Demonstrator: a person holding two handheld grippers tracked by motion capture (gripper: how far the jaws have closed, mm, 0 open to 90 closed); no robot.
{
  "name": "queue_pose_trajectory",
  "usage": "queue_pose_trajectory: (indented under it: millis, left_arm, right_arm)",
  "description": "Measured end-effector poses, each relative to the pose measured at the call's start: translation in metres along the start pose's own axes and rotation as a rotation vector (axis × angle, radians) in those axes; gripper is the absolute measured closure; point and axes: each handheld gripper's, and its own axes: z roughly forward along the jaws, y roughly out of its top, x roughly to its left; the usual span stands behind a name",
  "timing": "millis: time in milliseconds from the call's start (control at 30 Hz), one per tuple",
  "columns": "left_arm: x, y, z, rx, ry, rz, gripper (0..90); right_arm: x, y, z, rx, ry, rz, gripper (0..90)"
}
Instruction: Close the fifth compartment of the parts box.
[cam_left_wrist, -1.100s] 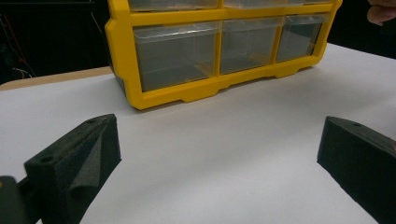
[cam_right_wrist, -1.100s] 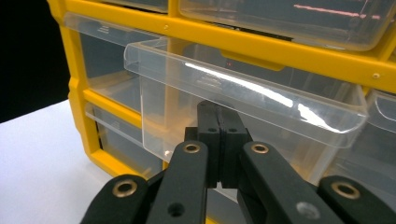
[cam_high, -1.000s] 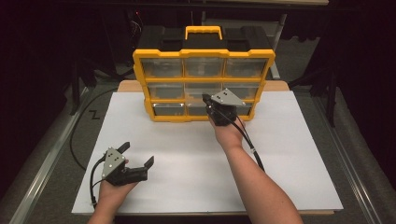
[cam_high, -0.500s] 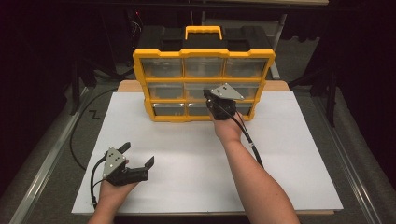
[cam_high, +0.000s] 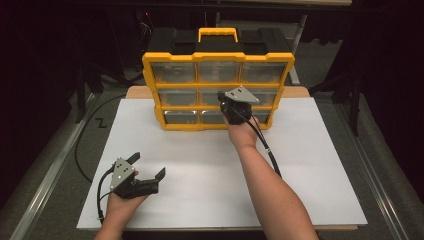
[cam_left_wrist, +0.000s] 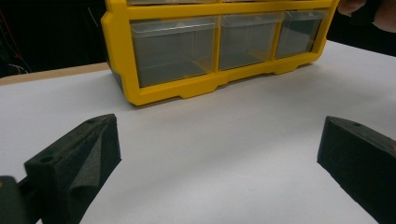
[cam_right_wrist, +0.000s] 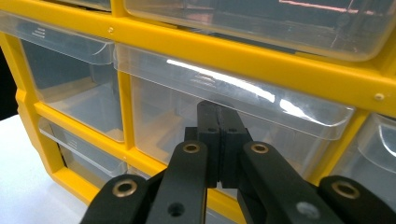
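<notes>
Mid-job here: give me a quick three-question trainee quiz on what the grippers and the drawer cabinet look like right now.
1. True or false: the right gripper has its jaws together at the front of a clear plastic drawer.
2. Which row of the yellow-framed plastic drawer cabinet is that drawer in: A top, B middle, C bottom?
3. How do the jaws of the left gripper stand, and what lies between them?

Key
1. True; the right gripper view shows the pads meeting under the drawer's lip.
2. B, the middle row, middle column.
3. Wide apart, over the bare white tabletop sheet, with nothing between them.
</notes>
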Motion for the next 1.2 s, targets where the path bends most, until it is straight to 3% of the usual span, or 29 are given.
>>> queue_pose_trajectory:
  millis: [567, 1200]
  left_arm:
    - [-0.002, 0.0, 0.003, 0.004, 0.003, 0.005, 0.3]
    - [-0.002, -0.001, 0.002, 0.011, 0.016, 0.006, 0.3]
  right_arm:
    - [-0.001, 0.002, -0.007, 0.014, 0.019, 0.001, 90.0]
    - [-0.007, -0.008, -0.066, -0.034, 0.111, 0.012, 90.0]
